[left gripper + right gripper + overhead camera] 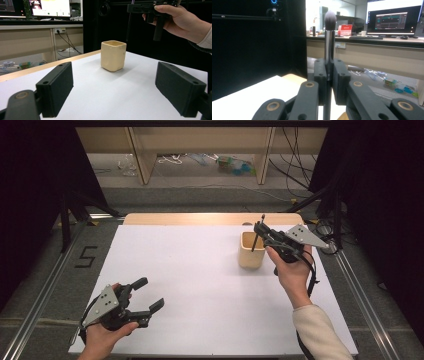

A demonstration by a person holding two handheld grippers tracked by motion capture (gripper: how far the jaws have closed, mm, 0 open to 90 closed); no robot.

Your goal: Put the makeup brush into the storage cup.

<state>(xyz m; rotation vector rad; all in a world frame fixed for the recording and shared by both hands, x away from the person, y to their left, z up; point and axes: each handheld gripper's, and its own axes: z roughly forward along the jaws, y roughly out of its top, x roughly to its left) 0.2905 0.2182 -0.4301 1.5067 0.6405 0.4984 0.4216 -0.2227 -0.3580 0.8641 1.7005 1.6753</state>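
1. High view: the right gripper (260,231) sits up over the beige cup (251,250), pinching a makeup brush (256,239) whose thin dark handle pokes down into the cup's open top. The right hand (292,267) holding it is just behind and beside the cup. The left gripper (148,294) is way off on the near side of the white table (200,280), well apart from the cup, jaws spread wide with nothing in them.

2. Left gripper view: its own two black jaws stand far apart at the bottom, bare table between them. Straight ahead of them is the cup (113,55), upright, with the brush handle (128,26) hanging down just above its rim from the right gripper (140,8) higher up.

3. Right gripper view: the jaws are pressed together on the brush (329,45) – it stands upright between the pads, grey bristle tip on top, handle running down past the jaws.
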